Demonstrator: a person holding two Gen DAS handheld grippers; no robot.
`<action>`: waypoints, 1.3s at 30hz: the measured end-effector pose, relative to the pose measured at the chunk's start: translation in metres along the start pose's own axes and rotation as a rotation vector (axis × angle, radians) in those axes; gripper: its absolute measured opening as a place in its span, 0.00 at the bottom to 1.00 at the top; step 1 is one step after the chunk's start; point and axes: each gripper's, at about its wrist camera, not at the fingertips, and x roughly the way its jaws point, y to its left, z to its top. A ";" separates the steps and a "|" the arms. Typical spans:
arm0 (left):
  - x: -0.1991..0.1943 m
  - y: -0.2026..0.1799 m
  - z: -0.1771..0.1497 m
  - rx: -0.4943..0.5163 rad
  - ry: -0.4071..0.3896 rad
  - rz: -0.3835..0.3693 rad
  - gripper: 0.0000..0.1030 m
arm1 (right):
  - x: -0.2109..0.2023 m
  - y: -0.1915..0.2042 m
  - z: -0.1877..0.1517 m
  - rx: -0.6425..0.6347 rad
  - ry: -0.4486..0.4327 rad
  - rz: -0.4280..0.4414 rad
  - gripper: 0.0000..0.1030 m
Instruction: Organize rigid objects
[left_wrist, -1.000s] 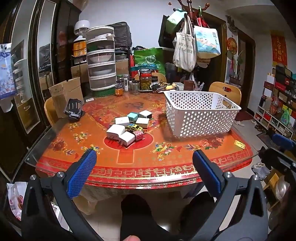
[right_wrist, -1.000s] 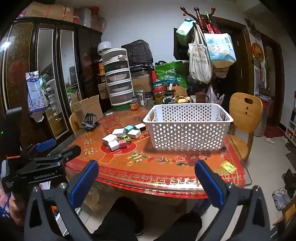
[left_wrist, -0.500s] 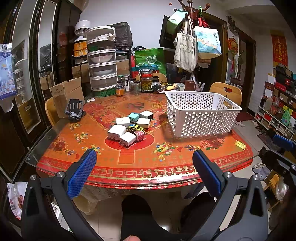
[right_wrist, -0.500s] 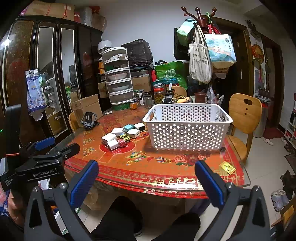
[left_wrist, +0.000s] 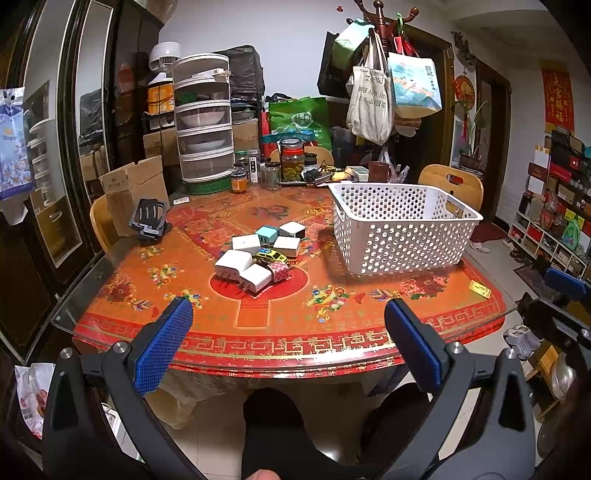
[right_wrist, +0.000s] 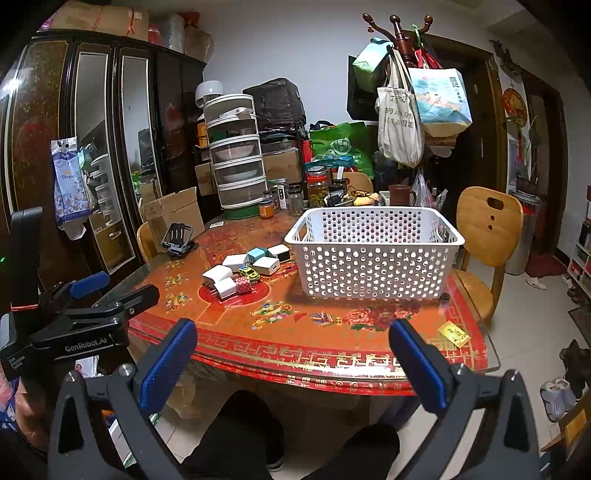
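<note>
Both the left gripper (left_wrist: 288, 334) and right gripper (right_wrist: 291, 356) are held spread and empty before the tabletop (left_wrist: 332, 314). Chargers (left_wrist: 243, 266) and toy car (left_wrist: 271, 255) are clustered left of the basket (left_wrist: 399, 229). The left gripper's body is seen only in the right view; a black cap (right_wrist: 444, 296) beside the basket appears there alone.

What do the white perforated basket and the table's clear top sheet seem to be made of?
White perforated basket: probably moulded plastic, matt, judging by its even round holes and rolled rim. Table's clear top sheet: likely glass, glossy; its transparent edge overhangs the red patterned cloth and reflects light.
</note>
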 end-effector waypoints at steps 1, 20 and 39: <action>0.000 0.000 0.000 0.000 0.000 0.001 0.99 | 0.000 0.000 0.000 -0.001 0.000 0.000 1.00; 0.000 0.000 -0.001 -0.001 -0.001 -0.001 0.99 | 0.000 0.001 -0.001 -0.002 0.001 0.000 1.00; 0.062 0.007 0.009 0.000 0.062 0.026 0.99 | 0.029 -0.057 0.013 0.049 0.016 -0.081 1.00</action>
